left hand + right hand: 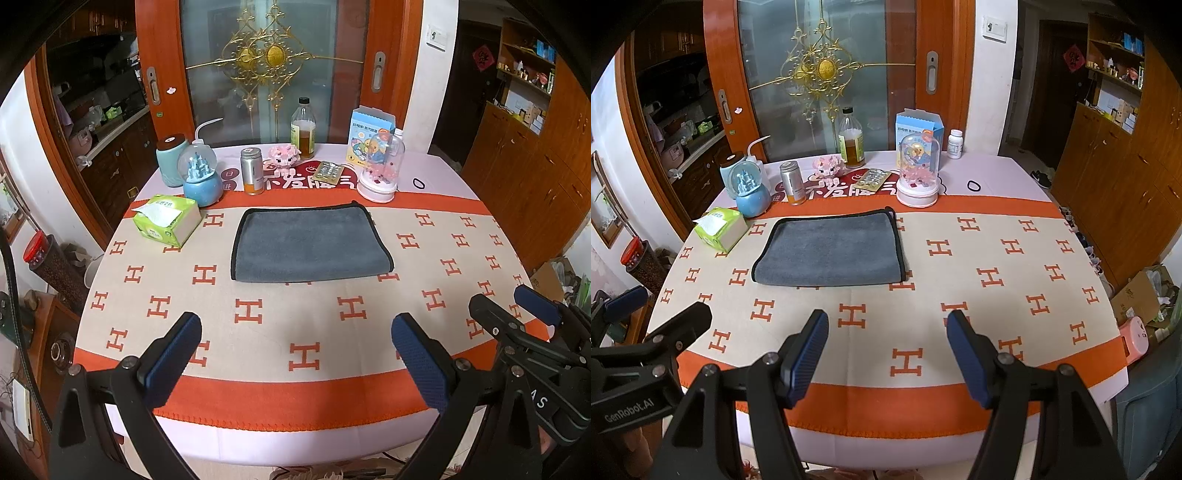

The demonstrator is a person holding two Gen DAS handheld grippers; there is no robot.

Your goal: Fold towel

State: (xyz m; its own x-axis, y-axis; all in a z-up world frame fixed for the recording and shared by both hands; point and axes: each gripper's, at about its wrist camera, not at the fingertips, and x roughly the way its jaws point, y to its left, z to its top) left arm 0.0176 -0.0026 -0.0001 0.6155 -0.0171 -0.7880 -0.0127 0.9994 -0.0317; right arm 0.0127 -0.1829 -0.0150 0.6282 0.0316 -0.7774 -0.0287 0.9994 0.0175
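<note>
A grey towel (310, 243) with a black hem lies folded flat on the patterned tablecloth (258, 306), in the middle of the table. It also shows in the right wrist view (829, 251), left of centre. My left gripper (295, 332) is open and empty, held above the table's near edge, well short of the towel. My right gripper (888, 328) is open and empty, also near the front edge. It appears in the left wrist view (517, 302) at the right.
Behind the towel stand a green tissue box (166, 219), a blue snow globe (199, 177), a silver can (252, 170), a glass bottle (303, 127), a blister pack (328, 171), a domed music box (380, 166) and a black hair tie (418, 182).
</note>
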